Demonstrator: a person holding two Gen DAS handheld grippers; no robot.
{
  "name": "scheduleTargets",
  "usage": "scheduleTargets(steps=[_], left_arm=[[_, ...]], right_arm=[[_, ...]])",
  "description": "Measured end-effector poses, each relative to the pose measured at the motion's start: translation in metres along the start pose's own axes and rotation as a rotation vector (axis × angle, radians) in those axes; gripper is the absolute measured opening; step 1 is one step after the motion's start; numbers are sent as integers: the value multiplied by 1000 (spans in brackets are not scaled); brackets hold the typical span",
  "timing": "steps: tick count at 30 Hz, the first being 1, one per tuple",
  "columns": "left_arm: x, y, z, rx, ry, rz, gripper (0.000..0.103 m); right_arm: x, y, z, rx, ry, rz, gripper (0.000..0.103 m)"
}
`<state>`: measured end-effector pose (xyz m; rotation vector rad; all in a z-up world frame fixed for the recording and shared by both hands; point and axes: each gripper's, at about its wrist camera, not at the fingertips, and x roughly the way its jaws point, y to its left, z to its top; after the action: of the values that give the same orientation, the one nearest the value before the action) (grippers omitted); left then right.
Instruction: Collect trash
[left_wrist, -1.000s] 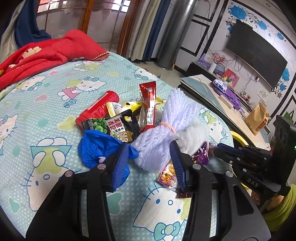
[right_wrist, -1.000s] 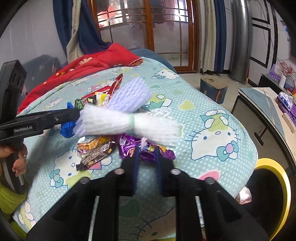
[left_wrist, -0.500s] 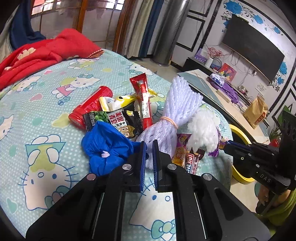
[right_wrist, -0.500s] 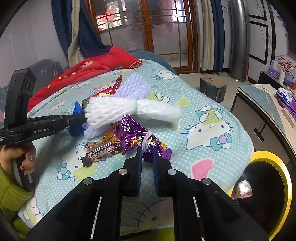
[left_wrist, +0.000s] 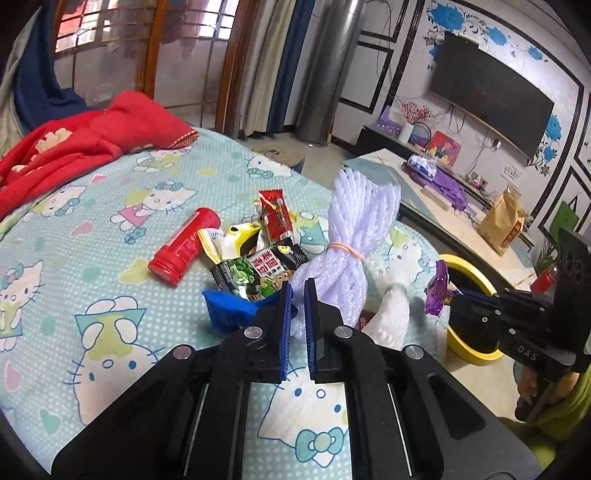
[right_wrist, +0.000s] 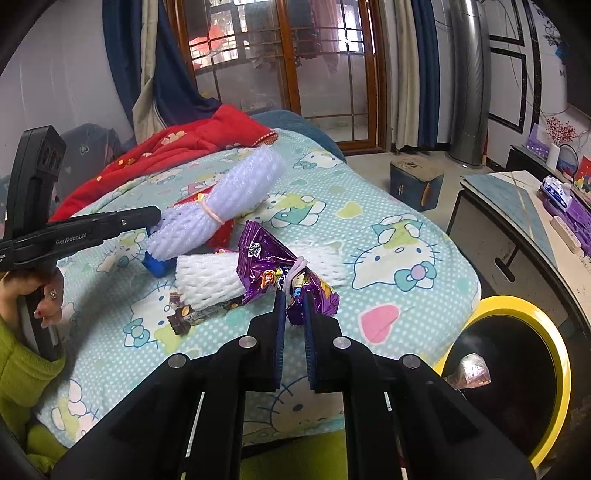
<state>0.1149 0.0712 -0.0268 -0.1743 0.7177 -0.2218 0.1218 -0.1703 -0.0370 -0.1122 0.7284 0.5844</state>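
Trash lies on the Hello Kitty bed cover (left_wrist: 92, 236). My left gripper (left_wrist: 298, 291) is shut on the end of a lilac foam net bundle (left_wrist: 354, 236) tied with a rubber band, lifted off the bed; it also shows in the right wrist view (right_wrist: 221, 206). My right gripper (right_wrist: 293, 295) is shut on a purple snack wrapper (right_wrist: 266, 266), held above the bed; it also shows in the left wrist view (left_wrist: 437, 288). A white foam net (right_wrist: 210, 278), a blue wad (left_wrist: 229, 306), a red tube (left_wrist: 184, 251) and snack packets (left_wrist: 258, 269) lie on the bed.
A yellow-rimmed black bin (right_wrist: 517, 376) stands on the floor at the bed's right corner, with a crumpled wrapper (right_wrist: 469, 369) inside. A red blanket (left_wrist: 74, 140) lies at the back. A low table (right_wrist: 524, 218) stands to the right.
My left gripper closed on the lilac net bundle and lifted it. My right gripper raised the purple wrapper off the bed, drawing back toward the bin.
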Motion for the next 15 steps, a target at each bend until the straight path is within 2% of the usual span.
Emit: scheduleTargets(steps=[4,13,15], left_arm=[[-7,1,3,-31,-25,-29,3],[-10,-6,2,-33,-21,-48,4],[-8,-6,2,-29,-13,-38,10]], right_arm=[[-7,-2,3,5,-17,2,9],[-18,-4,8,13,-48,-2,9],[-19,-5,9,16,-52,-3,9]])
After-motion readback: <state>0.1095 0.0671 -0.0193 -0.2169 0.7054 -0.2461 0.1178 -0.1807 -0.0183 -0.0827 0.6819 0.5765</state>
